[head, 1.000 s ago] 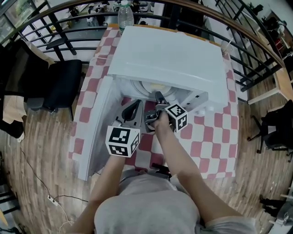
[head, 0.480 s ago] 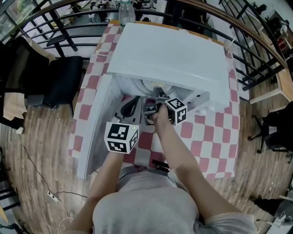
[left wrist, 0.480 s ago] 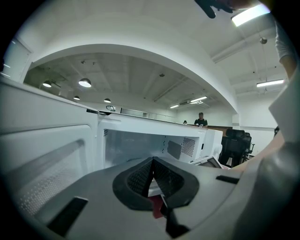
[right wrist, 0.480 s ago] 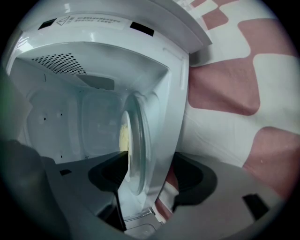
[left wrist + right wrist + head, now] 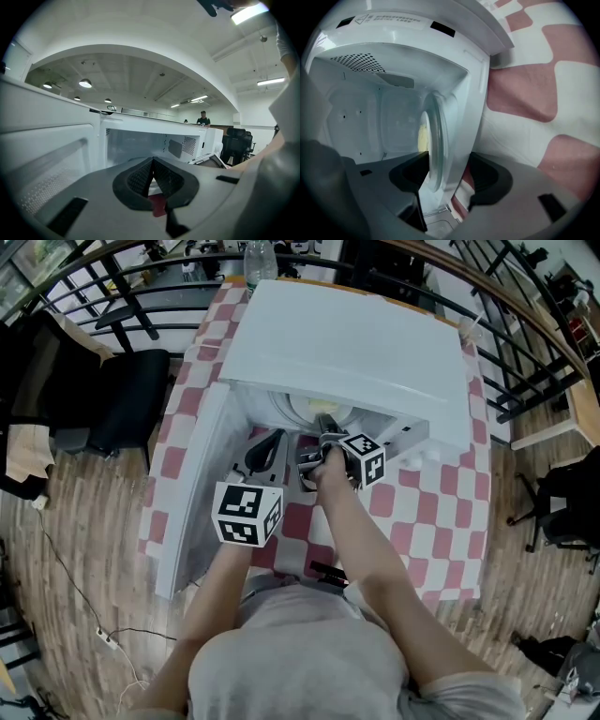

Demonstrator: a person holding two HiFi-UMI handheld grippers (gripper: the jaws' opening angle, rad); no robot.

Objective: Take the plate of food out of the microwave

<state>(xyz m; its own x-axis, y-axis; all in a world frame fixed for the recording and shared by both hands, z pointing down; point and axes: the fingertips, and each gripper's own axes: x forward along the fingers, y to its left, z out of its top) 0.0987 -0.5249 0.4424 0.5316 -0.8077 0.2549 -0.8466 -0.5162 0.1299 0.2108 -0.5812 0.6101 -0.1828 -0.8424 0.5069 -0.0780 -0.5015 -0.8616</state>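
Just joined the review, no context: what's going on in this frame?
A person is working at an open white microwave on a red-and-white checked tablecloth, a gripper in each hand. The right gripper is turned on its side with its fingers apart on either side of the rim of the round pale plate of yellow food, which sits inside the cavity; it hasn't closed on it. The left gripper points into the microwave, fingers together and empty.

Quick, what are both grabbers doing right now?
Left gripper: shut, nothing in it.
Right gripper: open, its fingers either side of the rim of the round whitish plate with yellow food.
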